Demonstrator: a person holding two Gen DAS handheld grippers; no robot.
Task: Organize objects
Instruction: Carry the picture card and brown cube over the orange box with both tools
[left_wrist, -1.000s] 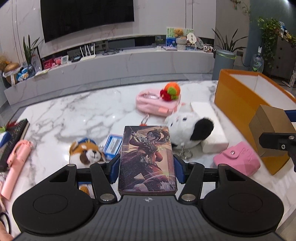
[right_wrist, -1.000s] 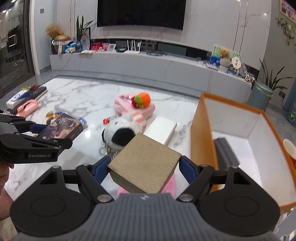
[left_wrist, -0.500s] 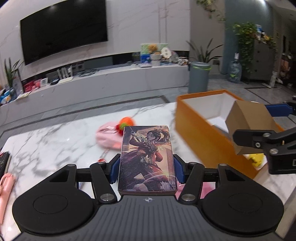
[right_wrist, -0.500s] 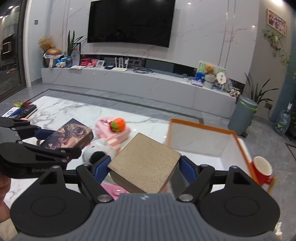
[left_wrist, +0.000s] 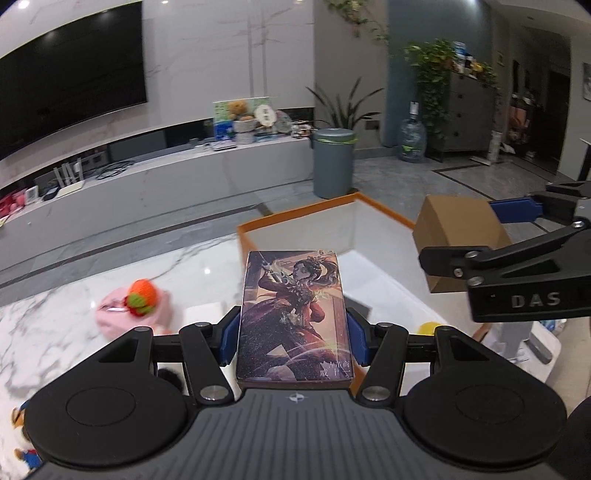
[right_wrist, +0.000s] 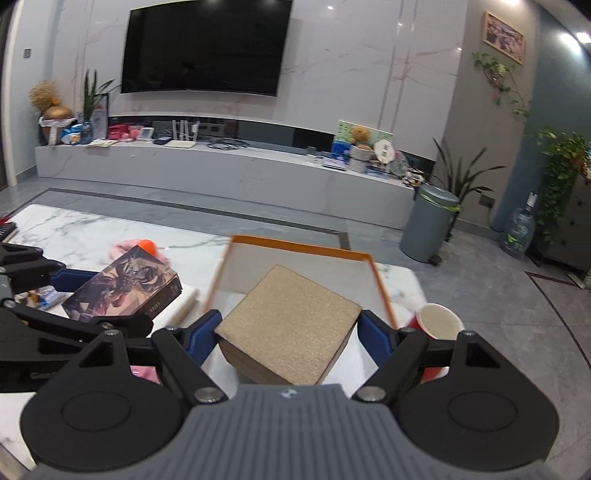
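My left gripper (left_wrist: 293, 332) pinches the illustrated box (left_wrist: 293, 317), my right gripper (right_wrist: 288, 332) the tan box (right_wrist: 291, 325); both hide most of the orange bin (right_wrist: 295, 245) beyond.

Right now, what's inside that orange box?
Inside the orange box I see white walls, a dark object and something yellow. The card box and brown box held over it cover the rest.

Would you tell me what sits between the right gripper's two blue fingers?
A tan cardboard box, clamped between the fingers, shown in the right wrist view.
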